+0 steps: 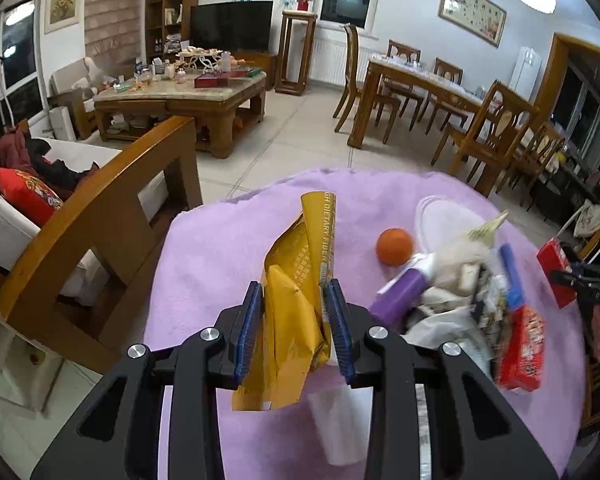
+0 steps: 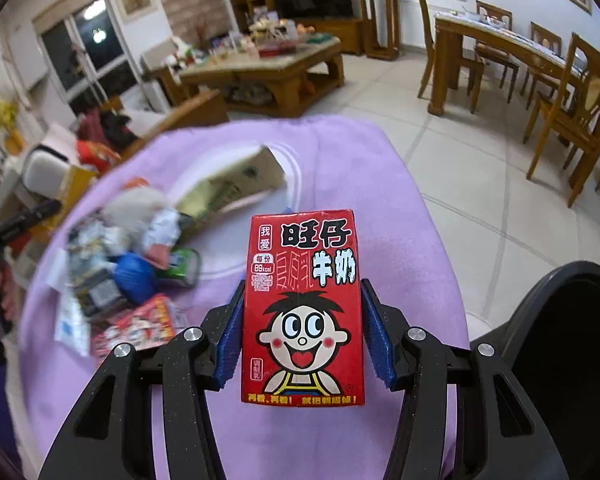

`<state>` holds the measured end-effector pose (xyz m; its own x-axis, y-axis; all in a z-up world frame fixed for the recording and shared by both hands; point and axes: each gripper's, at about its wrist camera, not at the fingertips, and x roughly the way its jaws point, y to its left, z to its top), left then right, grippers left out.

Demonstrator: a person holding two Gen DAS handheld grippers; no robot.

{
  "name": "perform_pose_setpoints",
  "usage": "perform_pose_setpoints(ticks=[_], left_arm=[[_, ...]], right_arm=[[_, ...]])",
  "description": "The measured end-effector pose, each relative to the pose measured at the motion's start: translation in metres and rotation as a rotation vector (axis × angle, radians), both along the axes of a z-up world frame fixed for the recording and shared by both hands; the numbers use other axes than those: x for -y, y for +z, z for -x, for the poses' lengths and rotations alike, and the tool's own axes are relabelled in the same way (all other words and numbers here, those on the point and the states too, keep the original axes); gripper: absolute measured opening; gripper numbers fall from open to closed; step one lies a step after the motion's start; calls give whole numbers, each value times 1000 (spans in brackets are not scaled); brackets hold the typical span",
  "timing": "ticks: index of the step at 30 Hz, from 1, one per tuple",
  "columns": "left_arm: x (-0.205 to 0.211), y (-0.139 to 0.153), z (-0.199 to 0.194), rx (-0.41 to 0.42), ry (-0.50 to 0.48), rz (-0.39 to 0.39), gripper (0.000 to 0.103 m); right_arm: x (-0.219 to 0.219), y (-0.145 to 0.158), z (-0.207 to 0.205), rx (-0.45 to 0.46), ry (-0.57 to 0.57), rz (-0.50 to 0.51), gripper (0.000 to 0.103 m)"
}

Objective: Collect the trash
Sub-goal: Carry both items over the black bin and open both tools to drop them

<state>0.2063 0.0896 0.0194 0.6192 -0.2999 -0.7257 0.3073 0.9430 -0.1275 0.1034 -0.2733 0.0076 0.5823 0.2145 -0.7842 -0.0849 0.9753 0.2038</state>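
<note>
- The left gripper [image 1: 294, 320] has its blue fingers [image 1: 249, 322] clamped on a crumpled yellow foil wrapper [image 1: 296, 312] above the lilac-covered surface [image 1: 220, 248].
- The right gripper [image 2: 303, 334] has its fingers pinching a red milk carton [image 2: 303, 308] upright.

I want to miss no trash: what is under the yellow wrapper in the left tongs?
Under the yellow wrapper lies the purple cloth and a blurred white piece. The wrapper hides that piece's upper end, so I cannot identify it.

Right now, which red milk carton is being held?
The upright red milk carton between the right gripper's jaws; the other red carton lies flat on the purple cloth.
</note>
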Motion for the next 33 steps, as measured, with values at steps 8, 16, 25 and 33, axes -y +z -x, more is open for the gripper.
perform_pose_setpoints(ticks=[8, 16, 25, 33], left_arm=[[78, 42, 37, 63, -146, 42, 33], [234, 61, 81, 68, -424, 122, 33], [395, 23, 111, -51, -673, 168, 33], [466, -29, 117, -156, -727, 100, 34]], right_arm=[[43, 31, 60, 91, -9, -127, 53], [138, 45, 130, 148, -136, -164, 53], [227, 10, 188, 89, -299, -92, 53], [245, -20, 200, 57, -311, -52, 53]])
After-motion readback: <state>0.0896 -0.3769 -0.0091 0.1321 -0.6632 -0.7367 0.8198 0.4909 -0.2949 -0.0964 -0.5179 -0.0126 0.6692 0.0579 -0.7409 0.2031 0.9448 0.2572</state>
